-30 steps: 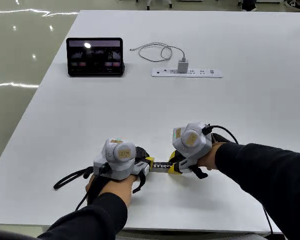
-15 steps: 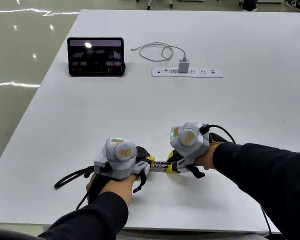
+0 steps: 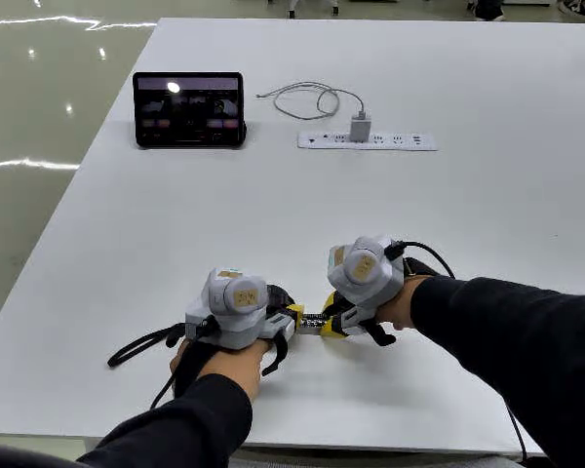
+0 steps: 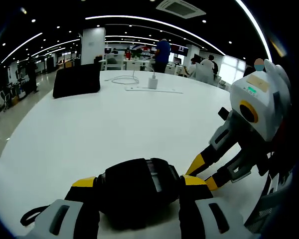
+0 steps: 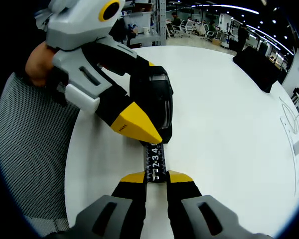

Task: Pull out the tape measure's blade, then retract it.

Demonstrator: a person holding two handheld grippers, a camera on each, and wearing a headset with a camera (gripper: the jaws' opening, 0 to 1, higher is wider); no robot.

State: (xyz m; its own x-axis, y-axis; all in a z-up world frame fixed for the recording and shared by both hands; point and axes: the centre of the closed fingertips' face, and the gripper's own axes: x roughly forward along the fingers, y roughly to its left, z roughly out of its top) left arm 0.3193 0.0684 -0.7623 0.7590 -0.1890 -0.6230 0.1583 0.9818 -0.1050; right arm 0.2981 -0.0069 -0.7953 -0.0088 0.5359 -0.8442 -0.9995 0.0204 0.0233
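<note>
At the tabletop's [image 3: 370, 214] near edge the left tool [image 4: 138, 183] is clamping the tape measure's case [image 5: 157, 102] and the right tool [image 5: 156, 177] is pinching the barely drawn blade [image 5: 155, 159], so I'm guessing the pull is starting or the retraction finishing, needing straight, steady travel.

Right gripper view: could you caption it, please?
Right gripper pinches the blade; left gripper holds the tape measure.

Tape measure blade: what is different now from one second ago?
The right gripper, shut on the blade, has moved toward the left gripper, so less blade shows between them. The left gripper stays clamped on the tape measure case at the same spot. The tablet and power strip are unchanged.
</note>
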